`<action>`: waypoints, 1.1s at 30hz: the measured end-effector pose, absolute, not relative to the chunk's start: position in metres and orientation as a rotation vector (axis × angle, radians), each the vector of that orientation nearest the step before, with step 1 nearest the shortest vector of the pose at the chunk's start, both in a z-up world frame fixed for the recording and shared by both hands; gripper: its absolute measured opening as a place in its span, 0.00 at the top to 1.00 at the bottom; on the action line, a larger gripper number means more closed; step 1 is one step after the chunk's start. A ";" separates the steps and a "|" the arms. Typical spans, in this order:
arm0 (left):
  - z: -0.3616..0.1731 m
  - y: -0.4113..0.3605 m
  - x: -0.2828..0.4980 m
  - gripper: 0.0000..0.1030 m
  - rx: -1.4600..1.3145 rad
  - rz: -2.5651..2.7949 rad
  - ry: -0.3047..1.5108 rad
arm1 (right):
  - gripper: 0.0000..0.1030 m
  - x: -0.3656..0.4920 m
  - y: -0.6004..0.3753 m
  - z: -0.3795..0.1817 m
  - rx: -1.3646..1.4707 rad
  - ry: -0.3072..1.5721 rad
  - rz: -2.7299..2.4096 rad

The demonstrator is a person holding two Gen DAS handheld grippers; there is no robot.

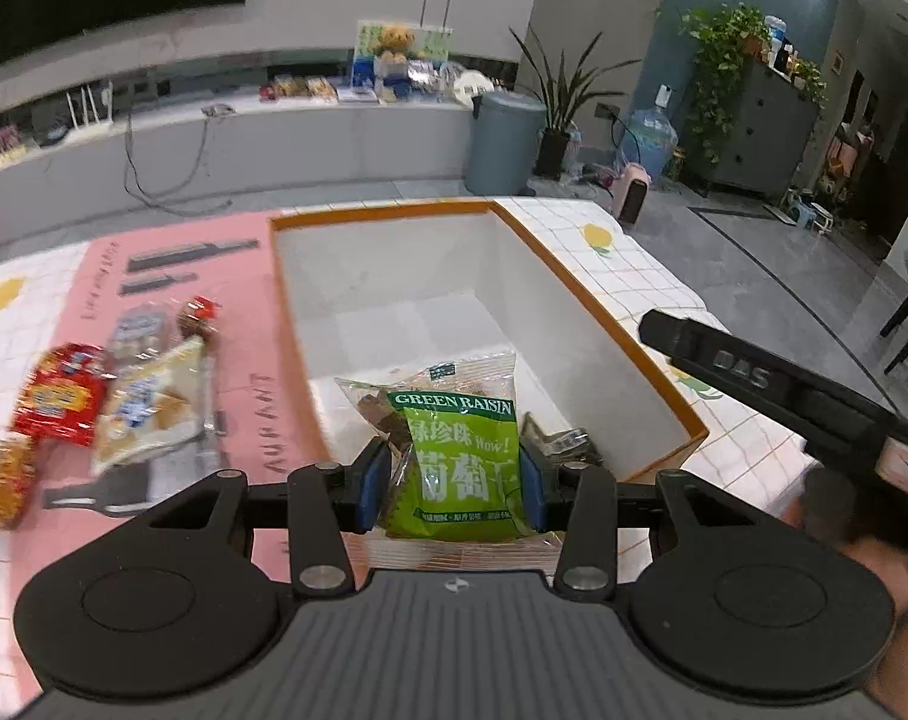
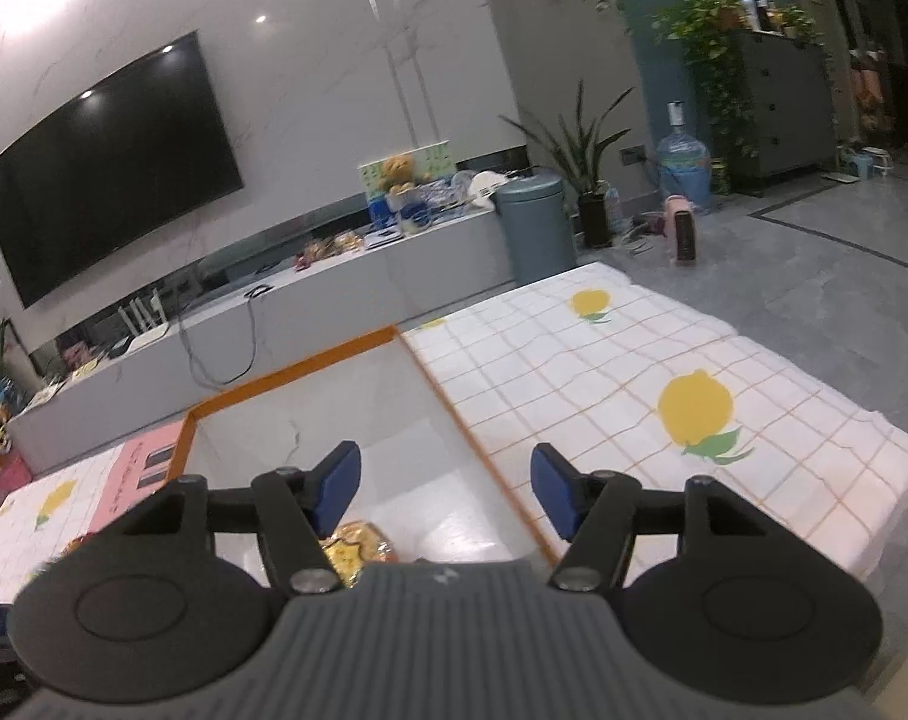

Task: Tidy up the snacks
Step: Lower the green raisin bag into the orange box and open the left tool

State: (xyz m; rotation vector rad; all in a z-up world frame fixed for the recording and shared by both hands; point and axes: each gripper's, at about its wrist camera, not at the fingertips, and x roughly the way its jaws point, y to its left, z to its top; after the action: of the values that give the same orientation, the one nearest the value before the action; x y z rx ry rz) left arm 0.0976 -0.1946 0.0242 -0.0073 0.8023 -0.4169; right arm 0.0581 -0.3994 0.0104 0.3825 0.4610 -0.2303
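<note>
Left wrist view: five wrapped snacks [image 1: 124, 384] lie in a loose cluster on the pink mat [image 1: 244, 312] at left. My left tool [image 1: 454, 480] clamps one green raisin packet [image 1: 463, 468] over the near end of the orange-rimmed box [image 1: 580, 294], whose floor beyond is bare. My right tool [image 2: 445, 495] stands wide and empty above that box; one yellow snack [image 2: 358, 549] lies below.

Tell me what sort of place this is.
Most likely a home living room: a wall-mounted television above a long low media cabinet, houseplants, and a water jug on the tiled floor.
</note>
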 end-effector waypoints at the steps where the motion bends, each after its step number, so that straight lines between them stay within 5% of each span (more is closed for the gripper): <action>1: 0.022 -0.199 0.103 0.52 -0.018 -0.419 0.816 | 0.39 0.055 -0.402 0.011 0.405 0.453 -0.239; 30: -0.015 -0.266 0.156 0.48 -0.137 -0.446 0.837 | 0.38 0.030 -0.428 0.015 0.594 0.332 -0.279; 33: -0.009 -0.263 0.152 0.21 -0.125 -0.454 0.781 | 0.38 0.031 -0.428 0.015 0.584 0.333 -0.286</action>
State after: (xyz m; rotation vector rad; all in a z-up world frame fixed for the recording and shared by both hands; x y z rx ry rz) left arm 0.1517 -0.2634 -0.0092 -0.1246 0.7811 -0.4545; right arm 0.0309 -0.4277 0.0154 0.5838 0.3333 -0.2863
